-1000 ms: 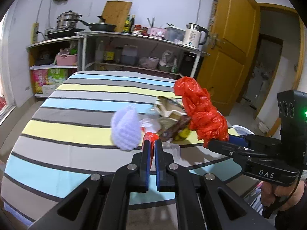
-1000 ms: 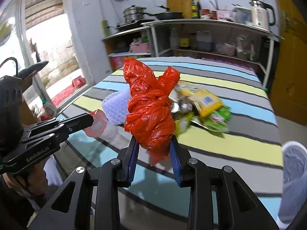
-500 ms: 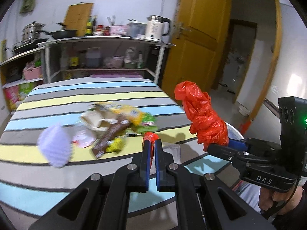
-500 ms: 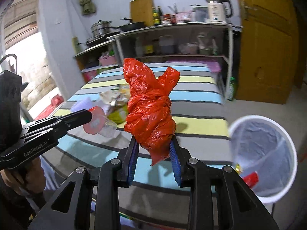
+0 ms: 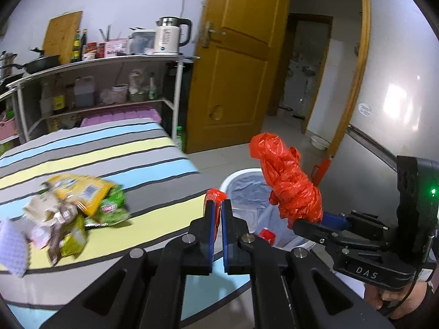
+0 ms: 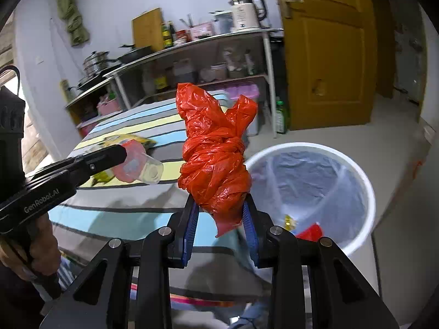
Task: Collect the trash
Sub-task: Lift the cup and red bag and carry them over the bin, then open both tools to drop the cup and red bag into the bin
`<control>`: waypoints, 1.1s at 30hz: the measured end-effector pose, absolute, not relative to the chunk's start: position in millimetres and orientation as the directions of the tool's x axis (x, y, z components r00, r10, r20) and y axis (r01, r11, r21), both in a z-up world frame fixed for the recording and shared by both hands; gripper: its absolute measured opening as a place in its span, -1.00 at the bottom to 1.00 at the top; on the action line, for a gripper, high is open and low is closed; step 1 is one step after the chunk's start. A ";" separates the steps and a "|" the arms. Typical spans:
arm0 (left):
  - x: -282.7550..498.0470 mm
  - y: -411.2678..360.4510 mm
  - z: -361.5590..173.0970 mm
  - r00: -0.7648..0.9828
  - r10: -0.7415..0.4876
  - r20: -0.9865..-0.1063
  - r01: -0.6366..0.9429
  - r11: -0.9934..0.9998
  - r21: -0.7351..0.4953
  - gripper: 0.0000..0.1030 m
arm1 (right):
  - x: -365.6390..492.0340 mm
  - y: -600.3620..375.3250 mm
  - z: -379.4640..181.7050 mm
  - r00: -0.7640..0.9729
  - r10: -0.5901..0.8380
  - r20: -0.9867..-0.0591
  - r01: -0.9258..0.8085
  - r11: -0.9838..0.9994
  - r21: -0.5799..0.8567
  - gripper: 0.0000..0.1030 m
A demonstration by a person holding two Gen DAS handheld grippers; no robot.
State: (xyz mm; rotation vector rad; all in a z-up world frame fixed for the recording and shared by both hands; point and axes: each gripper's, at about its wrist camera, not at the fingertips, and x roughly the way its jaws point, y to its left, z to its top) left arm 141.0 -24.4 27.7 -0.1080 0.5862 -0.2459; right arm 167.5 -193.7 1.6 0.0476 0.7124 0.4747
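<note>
My right gripper (image 6: 219,205) is shut on a knotted red plastic bag (image 6: 216,156), also seen in the left wrist view (image 5: 288,183), held upright beside the bin. My left gripper (image 5: 218,205) is shut on the red lid of a small clear plastic cup (image 6: 137,166); only the red edge (image 5: 215,194) shows between its fingers. A white trash bin (image 6: 354,170) with a clear liner stands on the floor past the table's edge, also in the left wrist view (image 5: 233,178). It holds some red and yellow scraps (image 6: 310,231). Snack wrappers (image 5: 79,205) lie piled on the striped table (image 5: 153,161).
A pale purple foam net (image 5: 12,249) lies left of the wrappers. A metal shelf (image 5: 109,82) with a kettle (image 5: 168,35), bottles and pans stands behind the table. A yellow wooden door (image 5: 236,60) is at the right. A green bottle (image 6: 279,118) stands on the floor.
Both grippers have swung right, away from the wrapper pile toward the table's end. The bin has come into view below and in front of them. Both holds are unchanged.
</note>
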 end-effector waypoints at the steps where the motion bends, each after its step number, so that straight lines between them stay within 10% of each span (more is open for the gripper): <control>1: 145.4 -29.9 28.0 0.801 -0.269 -0.535 0.209 0.963 -0.171 -0.91 | 168.8 -198.7 0.6 0.659 0.427 -0.619 -0.391 0.898 0.203 -0.36; 33: 228.5 -113.0 -16.1 0.657 -0.357 -0.664 0.298 0.932 -0.206 -0.89 | 215.4 -256.5 -52.2 0.609 0.304 -0.733 -0.200 0.953 0.230 -0.30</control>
